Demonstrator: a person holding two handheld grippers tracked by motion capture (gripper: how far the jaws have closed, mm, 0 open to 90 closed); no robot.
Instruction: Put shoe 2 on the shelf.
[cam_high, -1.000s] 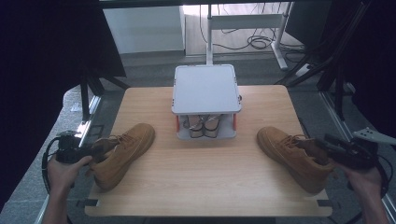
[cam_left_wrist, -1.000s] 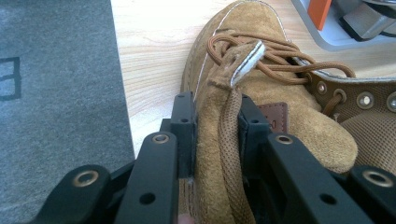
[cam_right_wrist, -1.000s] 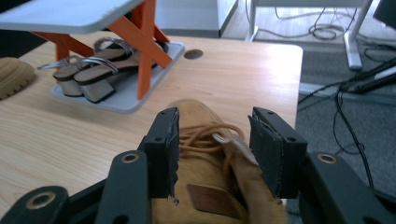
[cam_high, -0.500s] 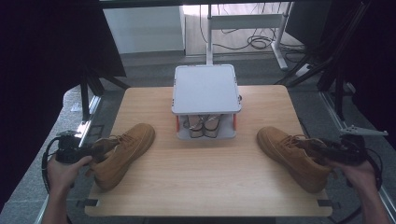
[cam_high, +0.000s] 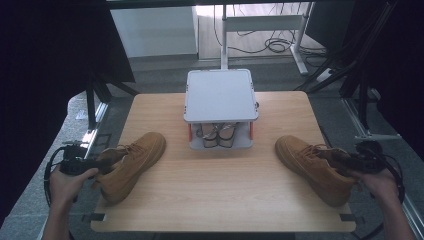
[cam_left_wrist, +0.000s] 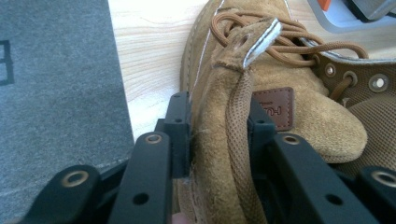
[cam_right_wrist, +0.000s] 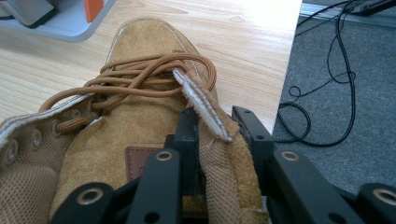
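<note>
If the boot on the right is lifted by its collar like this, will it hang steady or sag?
The right boot will probably tip toe-down, since the right gripper pinches only the heel collar. The soft suede there looks likely to fold. The sole probably makes it fairly heavy.

Both forearms enter from the bottom of the high view, one at each lower corner, set wide apart. The left hand (cam_high: 70, 181) wraps the black two-jaw left gripper (cam_high: 102, 165), held roughly level and pointing inward to the right. Its jaws stand partly closed, pads pressed on material between them, having just eased slightly apart. The right hand (cam_high: 377, 180) holds the black two-jaw right gripper (cam_high: 340, 159) level, pointing inward to the left. Its jaws have just been closing and now clamp material between the pads.
</note>
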